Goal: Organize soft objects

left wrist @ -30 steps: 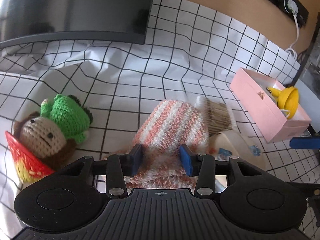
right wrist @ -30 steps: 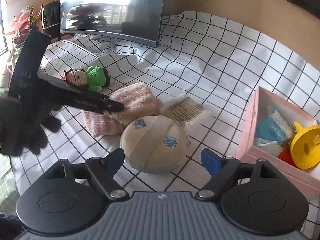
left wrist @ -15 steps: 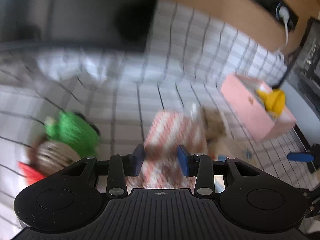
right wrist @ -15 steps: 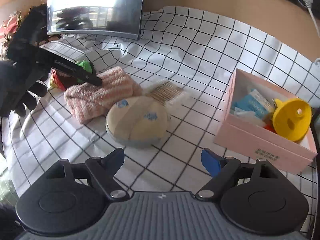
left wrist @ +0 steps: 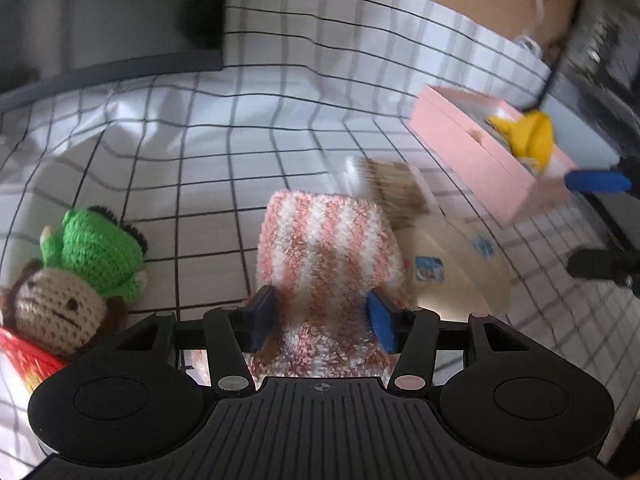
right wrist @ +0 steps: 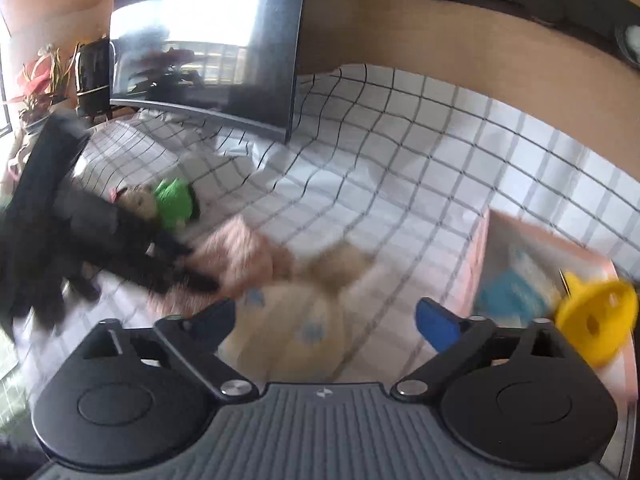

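Observation:
A folded pink-and-white fuzzy cloth [left wrist: 326, 248] lies on the checked tablecloth. My left gripper [left wrist: 322, 316] is open with its two blue pads either side of the cloth's near end. A crocheted doll in green [left wrist: 80, 276] lies to the left. A round beige cushion [left wrist: 452, 276] sits right of the cloth. My right gripper [right wrist: 326, 318] is open and empty, above the beige cushion [right wrist: 292, 332]. The right wrist view is blurred; it shows the cloth [right wrist: 236, 256], the doll [right wrist: 168, 200] and the left gripper's body at the left.
A pink box [left wrist: 488, 152] holding a yellow funnel [left wrist: 528, 136] stands at the right; it also shows in the right wrist view [right wrist: 520, 248]. A bundle of cotton swabs [left wrist: 392, 188] lies behind the cloth. A dark monitor [left wrist: 108, 16] stands at the back.
My left gripper has swung over the cloth and its jaws have opened wider around it. My right gripper has moved, and its view is now blurred.

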The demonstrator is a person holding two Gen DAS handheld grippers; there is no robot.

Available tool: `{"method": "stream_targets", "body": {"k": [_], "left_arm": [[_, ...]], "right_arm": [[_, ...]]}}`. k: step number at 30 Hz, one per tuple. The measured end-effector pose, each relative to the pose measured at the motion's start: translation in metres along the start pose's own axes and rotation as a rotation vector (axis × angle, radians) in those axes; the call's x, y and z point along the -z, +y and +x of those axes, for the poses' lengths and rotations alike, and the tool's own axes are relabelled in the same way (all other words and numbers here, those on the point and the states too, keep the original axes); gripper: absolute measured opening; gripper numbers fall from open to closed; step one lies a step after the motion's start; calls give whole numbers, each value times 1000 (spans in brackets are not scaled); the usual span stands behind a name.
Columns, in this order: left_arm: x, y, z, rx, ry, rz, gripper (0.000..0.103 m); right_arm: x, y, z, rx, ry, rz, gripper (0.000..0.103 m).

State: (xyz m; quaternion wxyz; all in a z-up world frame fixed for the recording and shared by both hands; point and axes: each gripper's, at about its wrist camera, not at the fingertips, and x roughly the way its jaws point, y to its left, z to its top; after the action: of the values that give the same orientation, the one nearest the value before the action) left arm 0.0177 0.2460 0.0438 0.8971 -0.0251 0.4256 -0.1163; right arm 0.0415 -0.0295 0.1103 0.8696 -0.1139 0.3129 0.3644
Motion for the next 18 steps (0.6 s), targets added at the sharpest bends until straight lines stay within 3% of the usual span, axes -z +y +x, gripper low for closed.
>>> {"method": "stream_targets", "body": {"k": [6,10,13,15,18], "left_arm": [[-1,0,1,-28,-18,-82,55],[6,-2,-1,-41,-59,-91,53],[14,4,-5,-28,-100,-151,51],[20,8,-6,-23,-128,-182,51],[25,7,-7,-29,-149,-202,51]], "right_arm": [[-55,-19,80,-50,135,85,99],[-65,-30,142,5,279,178,99],[-58,-23,174,25,378,181,100],[-55,-13,176,64,364,142,96],[-54,0,160,53,318,64,79]]}}
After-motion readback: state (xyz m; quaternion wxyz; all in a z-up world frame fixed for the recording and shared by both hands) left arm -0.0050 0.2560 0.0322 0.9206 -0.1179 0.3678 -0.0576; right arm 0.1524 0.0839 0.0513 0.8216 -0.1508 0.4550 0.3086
